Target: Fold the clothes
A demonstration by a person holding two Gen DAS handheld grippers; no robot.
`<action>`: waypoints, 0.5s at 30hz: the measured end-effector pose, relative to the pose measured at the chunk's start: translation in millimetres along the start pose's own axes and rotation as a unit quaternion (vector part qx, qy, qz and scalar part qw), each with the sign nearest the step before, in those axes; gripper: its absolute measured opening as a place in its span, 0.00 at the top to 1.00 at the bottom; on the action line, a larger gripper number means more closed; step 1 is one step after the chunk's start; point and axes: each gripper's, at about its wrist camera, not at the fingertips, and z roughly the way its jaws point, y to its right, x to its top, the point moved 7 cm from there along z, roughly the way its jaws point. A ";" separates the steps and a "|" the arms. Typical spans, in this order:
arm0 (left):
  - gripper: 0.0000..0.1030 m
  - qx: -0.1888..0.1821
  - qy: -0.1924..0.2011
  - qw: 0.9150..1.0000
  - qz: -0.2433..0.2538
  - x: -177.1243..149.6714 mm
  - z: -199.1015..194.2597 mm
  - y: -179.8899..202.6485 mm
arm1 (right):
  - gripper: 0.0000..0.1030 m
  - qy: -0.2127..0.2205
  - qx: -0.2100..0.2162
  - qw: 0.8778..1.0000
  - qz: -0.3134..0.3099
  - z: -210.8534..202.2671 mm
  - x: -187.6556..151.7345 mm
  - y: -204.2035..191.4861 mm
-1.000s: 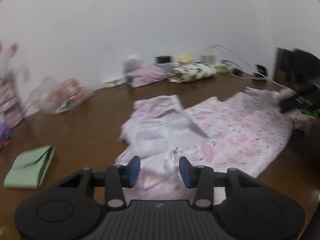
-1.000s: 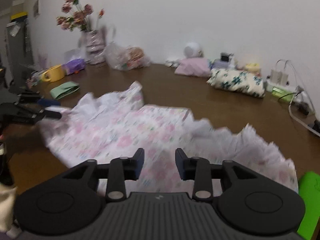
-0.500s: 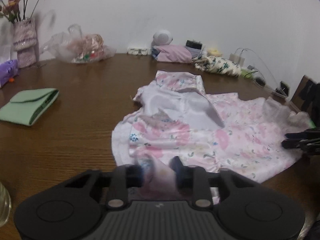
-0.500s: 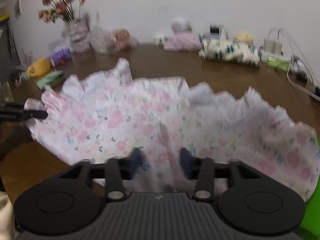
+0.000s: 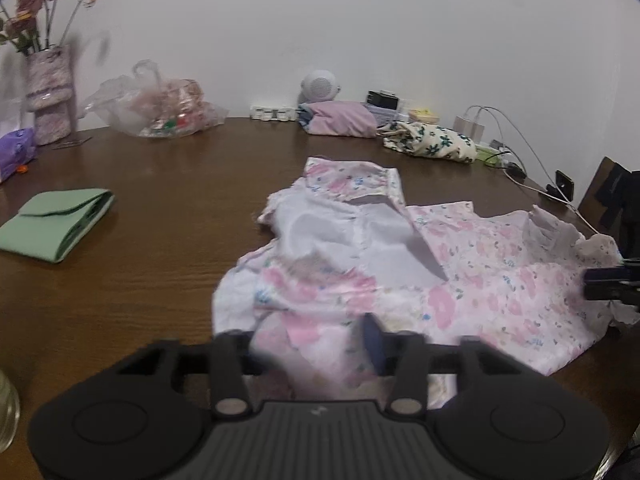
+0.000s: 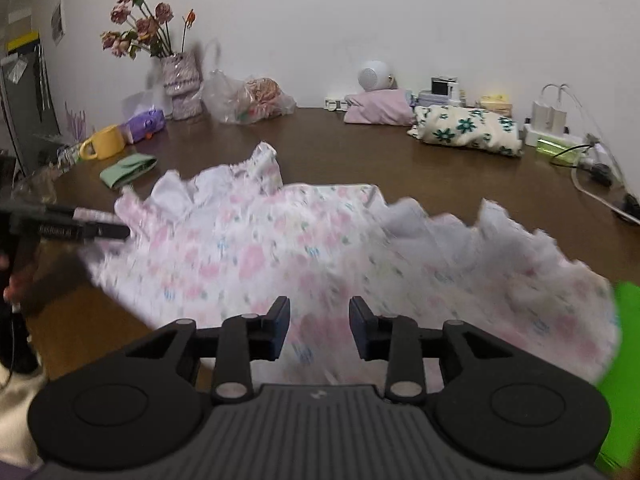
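A pink floral garment (image 5: 472, 280) with a ruffled hem lies spread and rumpled on the brown table (image 5: 160, 240). My left gripper (image 5: 320, 348) is low at its near edge and shut on a bunched fold of it. The cloth hides one finger. In the right wrist view the left gripper (image 6: 100, 230) pinches the garment's (image 6: 280, 252) left edge. My right gripper (image 6: 318, 328) hovers over the near hem. Its jaws are opening and the pads do not press on the cloth lying below and between them. The right gripper (image 5: 608, 284) also shows at the garment's right end.
A folded green cloth (image 5: 56, 224) lies at the left. Along the wall stand a vase of flowers (image 6: 180, 80), a plastic bag (image 6: 248, 96), folded pink (image 6: 380, 108) and flowered (image 6: 468, 130) bundles, and chargers with cables (image 6: 560, 120). A yellow mug (image 6: 102, 142) sits far left.
My left gripper's jaws went from apart above the cloth to shut, with a fold bunched between them, and the wrist rolled. The right gripper's jaws stay apart over the hem.
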 end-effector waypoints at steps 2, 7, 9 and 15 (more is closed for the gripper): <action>0.95 0.001 -0.001 1.000 0.009 2.7 2.9 4.0 | 0.68 -0.010 0.005 1.000 0.011 17.2 4.8 -4.0; 0.98 -0.006 0.047 0.999 0.009 14.8 -8.6 9.7 | 0.83 -0.032 -0.001 0.999 0.002 40.8 -0.5 -12.5; 0.98 -0.002 0.058 0.998 0.012 20.4 -8.7 10.0 | 0.92 -0.027 -0.008 1.000 0.004 38.7 -3.9 -12.8; 0.88 0.021 0.016 1.000 0.017 14.2 20.2 4.8 | 0.96 -0.022 -0.047 0.999 0.010 35.5 -8.5 -3.8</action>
